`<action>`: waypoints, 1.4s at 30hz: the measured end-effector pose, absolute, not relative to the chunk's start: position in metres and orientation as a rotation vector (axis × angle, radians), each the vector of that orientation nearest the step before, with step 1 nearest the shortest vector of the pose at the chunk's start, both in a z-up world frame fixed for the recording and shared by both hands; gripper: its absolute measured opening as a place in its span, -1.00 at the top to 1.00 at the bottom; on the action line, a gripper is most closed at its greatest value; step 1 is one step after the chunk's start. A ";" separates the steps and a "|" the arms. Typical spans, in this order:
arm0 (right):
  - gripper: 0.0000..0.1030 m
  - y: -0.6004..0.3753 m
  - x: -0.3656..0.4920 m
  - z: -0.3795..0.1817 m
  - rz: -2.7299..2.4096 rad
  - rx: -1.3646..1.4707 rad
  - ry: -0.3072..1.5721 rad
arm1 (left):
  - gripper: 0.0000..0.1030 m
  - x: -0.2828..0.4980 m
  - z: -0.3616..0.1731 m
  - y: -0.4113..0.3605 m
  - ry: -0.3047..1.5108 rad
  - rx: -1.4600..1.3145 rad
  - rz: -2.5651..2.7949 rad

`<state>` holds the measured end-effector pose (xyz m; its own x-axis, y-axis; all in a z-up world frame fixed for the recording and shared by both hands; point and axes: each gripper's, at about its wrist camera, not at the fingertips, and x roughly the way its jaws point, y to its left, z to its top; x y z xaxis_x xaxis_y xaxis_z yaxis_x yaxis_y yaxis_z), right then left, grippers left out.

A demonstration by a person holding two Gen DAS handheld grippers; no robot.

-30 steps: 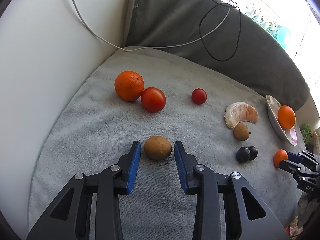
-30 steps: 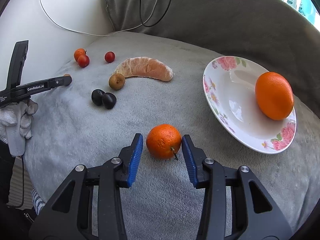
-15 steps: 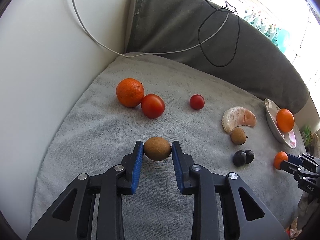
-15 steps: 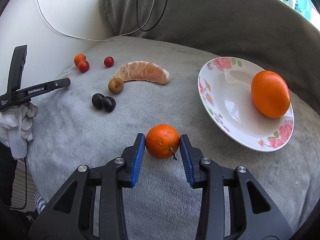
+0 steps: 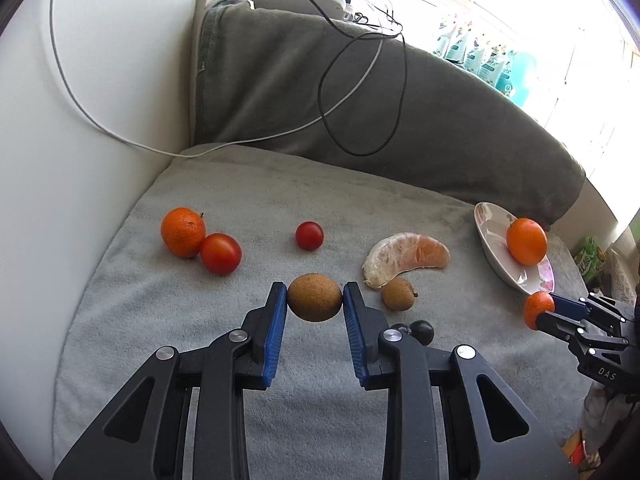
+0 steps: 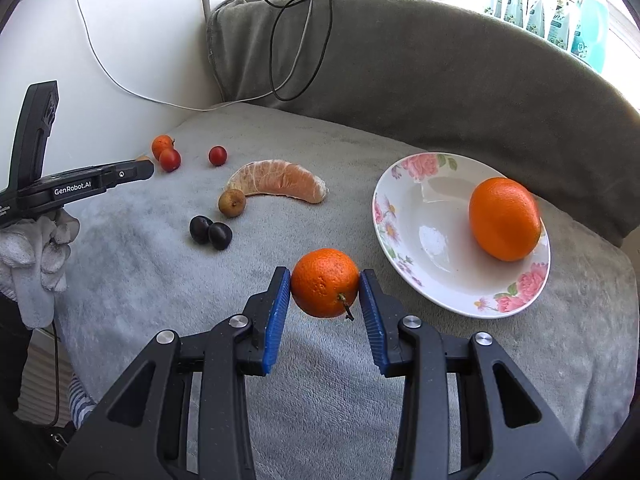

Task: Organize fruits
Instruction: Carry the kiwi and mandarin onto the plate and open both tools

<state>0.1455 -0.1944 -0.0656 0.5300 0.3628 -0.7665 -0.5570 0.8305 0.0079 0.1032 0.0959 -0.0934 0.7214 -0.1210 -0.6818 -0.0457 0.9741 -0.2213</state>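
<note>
**Both grippers hold a fruit above the blanket**

Since the earlier frame the left gripper (image 5: 315, 307) has closed its jaws on the brown oval kiwi-like fruit (image 5: 314, 297) and raised it off the grey fleece blanket (image 5: 240, 192); the blue pads now press on both sides of it. The right gripper (image 6: 325, 294) has also narrowed a little and come up, and it clamps the small orange mandarin with a short stem (image 6: 325, 282) between its pads, just left of the white floral plate (image 6: 420, 236).

A large smooth orange (image 6: 504, 218) lies in the plate, on its right side. To the left of the plate, on the blanket, rests the peeled curved citrus segment (image 6: 280, 182). A small brown round fruit (image 6: 232, 202) touches the left end of this segment, and two dark plums (image 6: 210, 231) lie together just below it. Farther from the plate, near the white wall, a small red cherry tomato (image 5: 309, 235) sits alone, and a bigger red tomato (image 5: 221, 253) touches a rough orange mandarin (image 5: 183, 231).

A white cable (image 5: 100, 128) and a black cable (image 5: 362, 92) hang over the grey backrest behind the plate.
</note>
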 end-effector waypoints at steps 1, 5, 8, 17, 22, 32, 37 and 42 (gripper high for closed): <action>0.27 -0.196 0.145 -0.064 0.554 -0.247 0.844 | 0.47 0.105 -0.092 0.092 0.762 -0.226 -0.052; 0.28 -0.204 0.145 -0.057 0.542 -0.227 0.823 | 0.47 0.113 -0.086 0.073 0.752 -0.210 -0.092; 0.28 -0.210 0.145 -0.053 0.529 -0.222 0.809 | 0.47 0.119 -0.083 0.059 0.749 -0.197 -0.122; 0.27 -0.235 0.152 -0.045 0.488 -0.178 0.785 | 0.47 0.139 -0.077 0.016 0.747 -0.175 -0.215; 0.28 -0.249 0.157 -0.043 0.464 -0.157 0.783 | 0.47 0.152 -0.075 -0.007 0.747 -0.163 -0.265; 0.27 -0.267 0.171 -0.048 0.436 -0.129 0.800 | 0.47 0.177 -0.075 -0.048 0.758 -0.132 -0.341; 0.27 -0.274 0.179 -0.053 0.428 -0.116 0.812 | 0.47 0.187 -0.078 -0.066 0.768 -0.116 -0.366; 0.27 -0.280 0.185 -0.057 0.421 -0.101 0.819 | 0.47 0.195 -0.081 -0.081 0.779 -0.097 -0.386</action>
